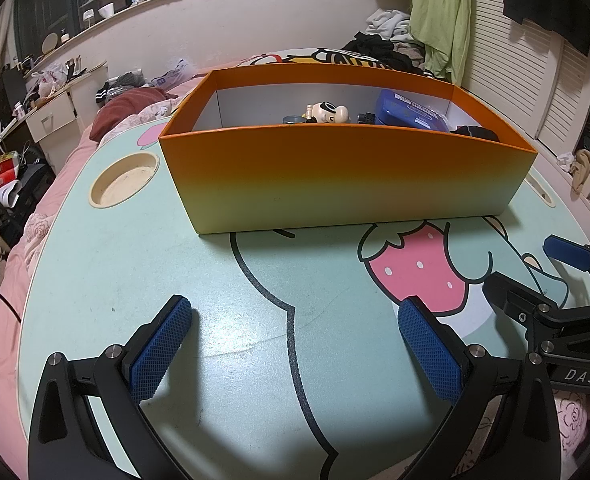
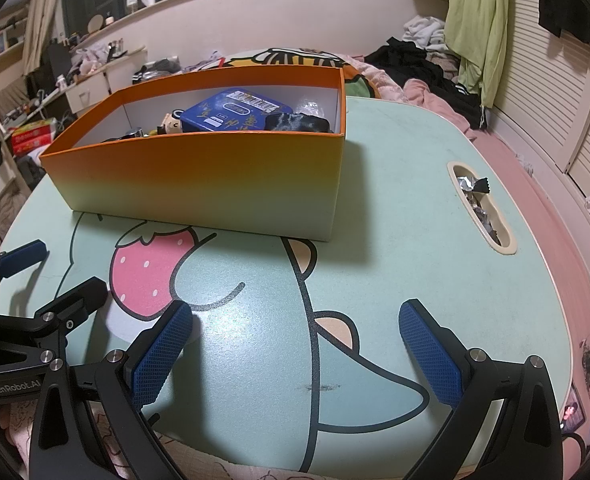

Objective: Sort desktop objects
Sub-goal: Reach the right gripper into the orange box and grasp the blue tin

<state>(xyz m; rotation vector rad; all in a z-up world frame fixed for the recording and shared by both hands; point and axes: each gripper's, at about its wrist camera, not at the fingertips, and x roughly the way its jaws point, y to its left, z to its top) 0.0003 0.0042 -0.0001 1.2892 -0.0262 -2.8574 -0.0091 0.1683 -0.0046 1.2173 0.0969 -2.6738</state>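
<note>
Mint-green lap table [image 1: 223, 272] with cartoon print and a pink strawberry graphic [image 1: 423, 276], set on a pink bed.

Far left of the table: round cup recess [image 1: 125, 180], cream rim.

Left gripper [image 1: 295, 352] low over the near edge, jaws released and wide apart, blue textured pads [image 1: 161, 348] holding nothing, bare tabletop between them. Also seen at the left edge of the right wrist view [image 2: 51, 272].

Centre, far half of table: orange-to-pale gradient cardboard box [image 1: 347, 176], open top, white inside, standing flat. Sorted items are in the box: a small cartoon figurine [image 1: 329, 113] left of middle, a blue tin [image 1: 411, 110] with white label and barcode leaning toward the right, a black cloth-like item [image 2: 297, 122] at the right end just beside the tin. A small metallic round thing near the figurine, too small to tell.

Right gripper [image 2: 295, 352] over the near edge, just right of the left one, jaws released and spread, nothing between pads [image 2: 429, 348]. Its fingers show at the right edge of the left wrist view [image 1: 535, 276].

Right side of table: oblong slot [image 2: 481, 208] with cream rim, crumpled foil wrappers [image 2: 471, 184] inside.

Right background: green garment [image 2: 477, 28] hanging, louvered white doors [image 2: 555, 92], clothes pile on bed.
</note>
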